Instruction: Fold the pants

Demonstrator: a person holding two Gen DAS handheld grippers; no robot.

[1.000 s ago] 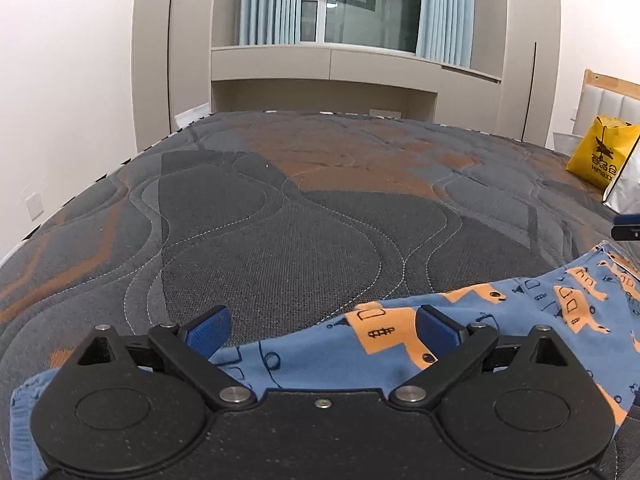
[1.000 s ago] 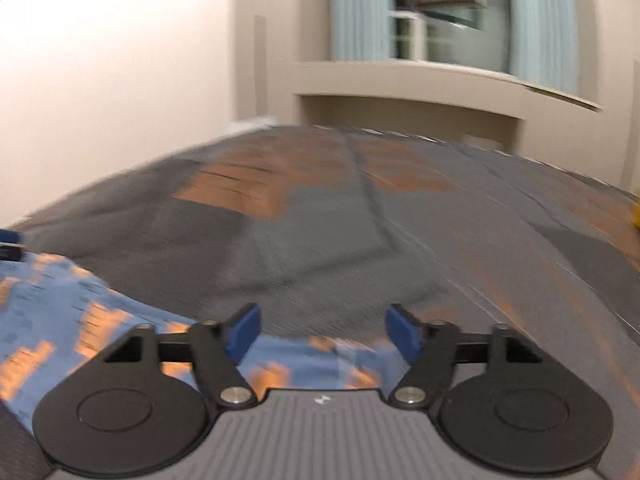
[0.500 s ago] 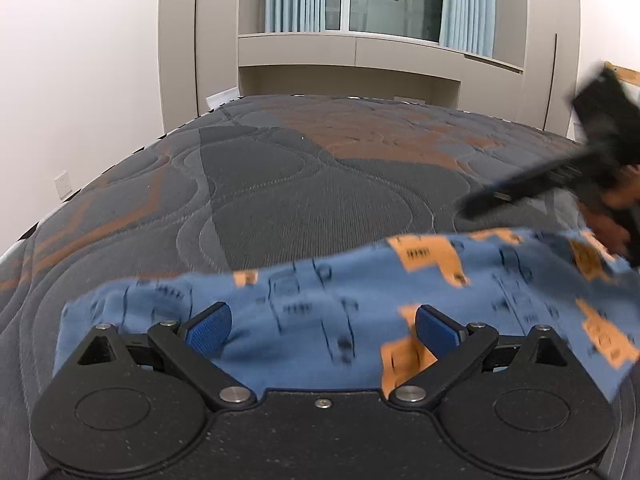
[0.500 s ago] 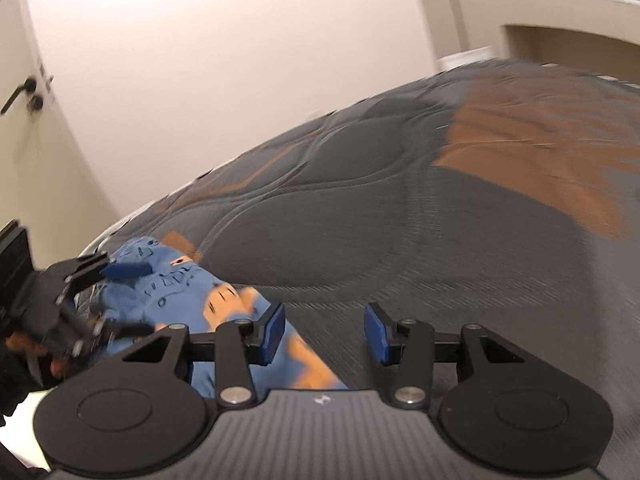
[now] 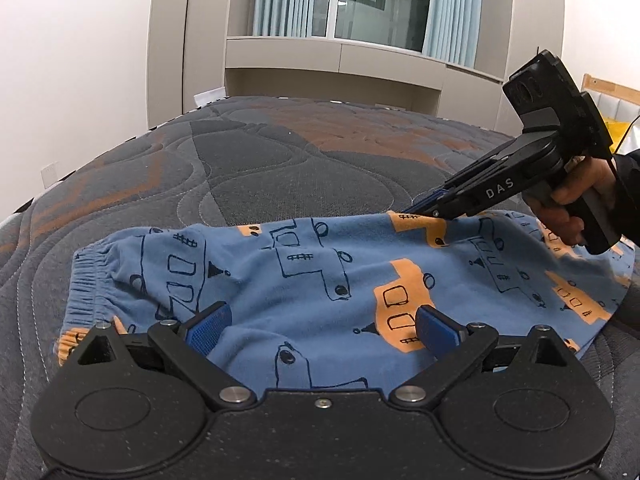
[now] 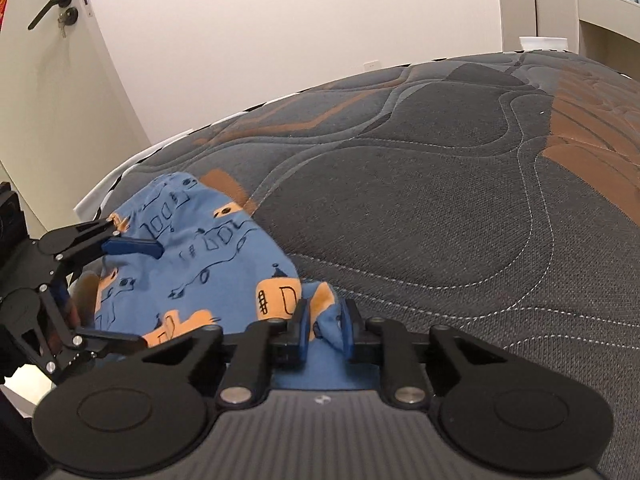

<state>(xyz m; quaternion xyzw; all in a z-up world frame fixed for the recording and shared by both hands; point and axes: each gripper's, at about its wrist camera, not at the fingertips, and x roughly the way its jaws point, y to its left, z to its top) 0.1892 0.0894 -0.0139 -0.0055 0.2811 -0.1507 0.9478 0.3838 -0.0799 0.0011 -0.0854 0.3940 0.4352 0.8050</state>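
I see the pants [image 5: 304,280] as soft matt knit cloth, with a gathered elastic waistband. The mattress [image 5: 280,176] has a coarse woven cover with stitched quilting lines. My left gripper [image 5: 322,326] is matt black plastic, a little grainy, with shiny metal rivets and ribbed blue pads [image 5: 208,326].

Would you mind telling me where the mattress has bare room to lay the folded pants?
The mattress is bare from the pants out to the far cabinets. The near strip is crowded: pants, both claws, a hand.
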